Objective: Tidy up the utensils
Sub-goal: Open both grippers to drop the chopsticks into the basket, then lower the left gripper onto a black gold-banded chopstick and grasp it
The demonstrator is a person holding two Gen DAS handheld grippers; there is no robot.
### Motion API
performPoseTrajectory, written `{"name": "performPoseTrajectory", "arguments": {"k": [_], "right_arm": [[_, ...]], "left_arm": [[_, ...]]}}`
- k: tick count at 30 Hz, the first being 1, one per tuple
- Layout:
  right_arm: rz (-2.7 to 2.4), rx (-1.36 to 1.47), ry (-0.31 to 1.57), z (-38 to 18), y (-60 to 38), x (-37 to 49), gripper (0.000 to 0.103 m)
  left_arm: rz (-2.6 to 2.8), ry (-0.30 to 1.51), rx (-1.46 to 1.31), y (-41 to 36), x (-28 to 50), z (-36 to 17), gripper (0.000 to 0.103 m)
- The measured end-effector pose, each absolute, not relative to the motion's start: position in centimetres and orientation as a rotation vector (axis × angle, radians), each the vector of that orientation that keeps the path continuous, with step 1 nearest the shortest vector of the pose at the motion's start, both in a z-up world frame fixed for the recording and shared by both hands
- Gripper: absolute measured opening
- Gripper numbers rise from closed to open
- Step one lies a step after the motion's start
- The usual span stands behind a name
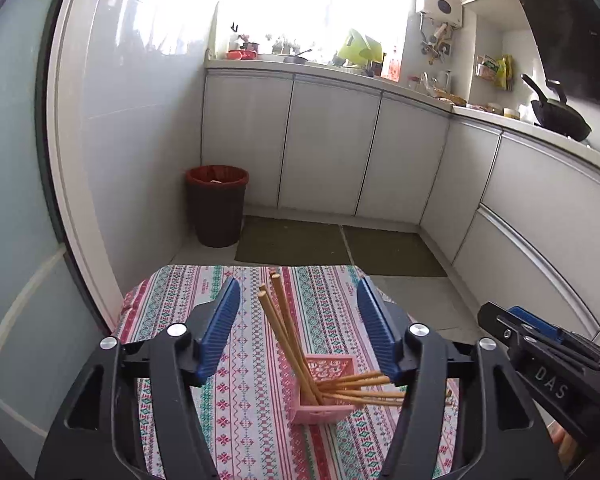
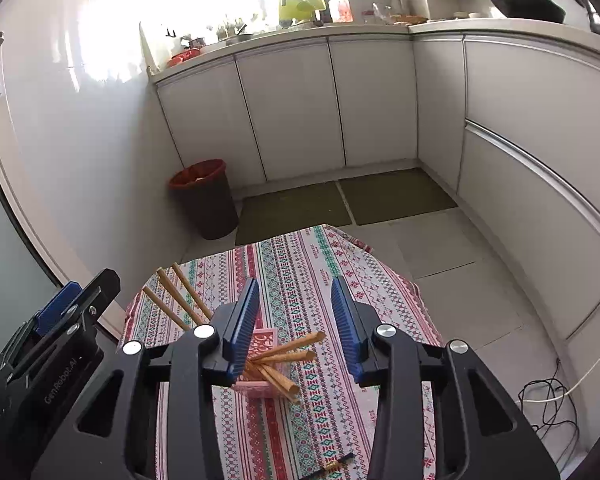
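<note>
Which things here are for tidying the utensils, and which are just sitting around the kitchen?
For the job:
- wooden chopsticks
- pink basket holding them
- black chopstick lying on the tablecloth
- left hand-held gripper and right hand-held gripper, both open

Just lying about:
- trash bin
- black wok
- floor mats
- cables

Ahead of the gripper, past the patterned cloth point(image 1: 252, 360) on the worktop, a dark bin point(image 1: 217, 205) with a red liner stands on the floor in the corner, just beside two dark mats point(image 1: 340, 246) that lie side by side along the white cabinets point(image 1: 328, 148). Up and to the right on the counter point(image 1: 476, 111) sits a black wok point(image 1: 560, 118). Farther off under the bright window point(image 1: 300, 4) are a red pot point(image 1: 242, 54) and a lime-green item point(image 1: 359, 49). Low to the right, cables point(image 2: 548, 398) lie on the floor tiles.
</note>
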State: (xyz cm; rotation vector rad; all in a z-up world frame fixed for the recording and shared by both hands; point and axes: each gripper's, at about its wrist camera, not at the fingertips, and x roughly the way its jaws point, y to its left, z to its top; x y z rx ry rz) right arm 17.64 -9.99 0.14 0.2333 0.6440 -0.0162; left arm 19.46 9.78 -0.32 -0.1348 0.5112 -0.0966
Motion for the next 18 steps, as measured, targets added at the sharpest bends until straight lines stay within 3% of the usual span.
{"name": "performPoseTrajectory", "arguments": {"k": [10, 13, 18], "right_arm": [[-0.118, 0.249, 0.662, -2.5, -12.5, 13.4, 0.066], [-0.141, 0.271, 0.665, -3.1, -13.3, 12.5, 0.08], [-0.165, 0.287, 0.671, -4.0, -14.1, 11.1, 0.094]], "left_arm": [[-0.076, 0.574, -0.087, 9.2, 17.8, -2.1, 0.088], [-0.081, 0.581, -0.062, 8.8, 17.2, -2.3, 0.095], [-0.091, 0.619, -0.027, 8.1, 16.8, -3.3, 0.096]]}}
